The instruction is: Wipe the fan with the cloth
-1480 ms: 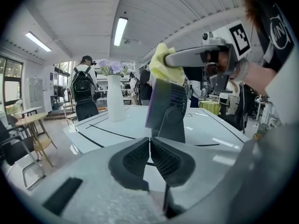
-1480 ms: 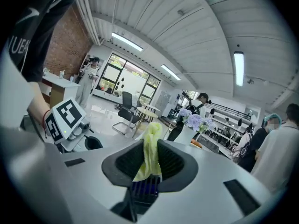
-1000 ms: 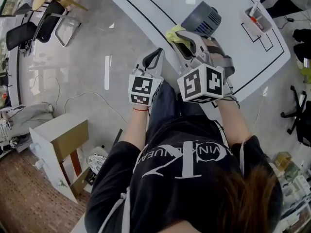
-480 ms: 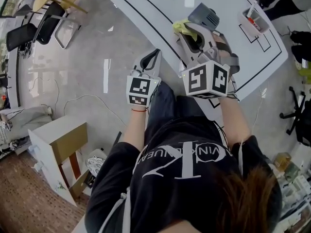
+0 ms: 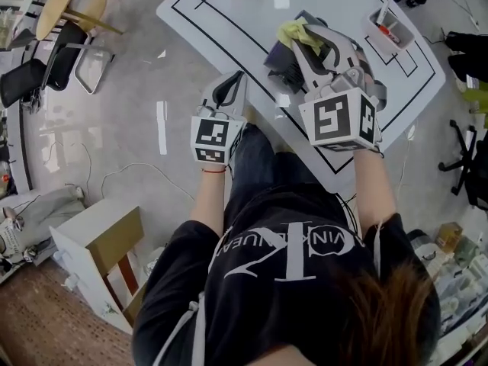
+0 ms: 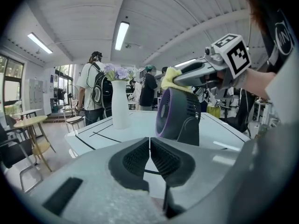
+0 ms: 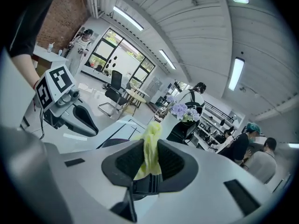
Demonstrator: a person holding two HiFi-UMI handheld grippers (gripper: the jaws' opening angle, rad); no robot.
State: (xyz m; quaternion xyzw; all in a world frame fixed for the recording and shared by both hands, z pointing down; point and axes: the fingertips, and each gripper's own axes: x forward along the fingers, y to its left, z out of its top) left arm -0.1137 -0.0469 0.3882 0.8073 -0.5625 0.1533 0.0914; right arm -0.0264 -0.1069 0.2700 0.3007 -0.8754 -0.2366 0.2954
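The fan [image 5: 284, 61] stands on the white counter [image 5: 221, 14], at about 12 o'clock from the person's head in the head view. The right claw [image 5: 303, 36] is clamped on the yellow cloth [image 7: 148, 148]. A fold of it stands up between the ribbed pads, and the bunched end looks to touch the top rim of the fan. In the left gripper view, the cloth [image 6: 170, 78] sits at 12 o'clock on the fan [image 6: 178, 116], with the right claw reaching in from 3 o'clock. The left claw [image 6: 149, 143] has its jaws together with nothing in them. It is at the counter's near edge, at 8 o'clock from the fan and apart from it. A white vase [image 6: 120, 105] of flowers stands at 9 o'clock from the fan. A small bin [image 5: 393, 27] sits at 2 o'clock.
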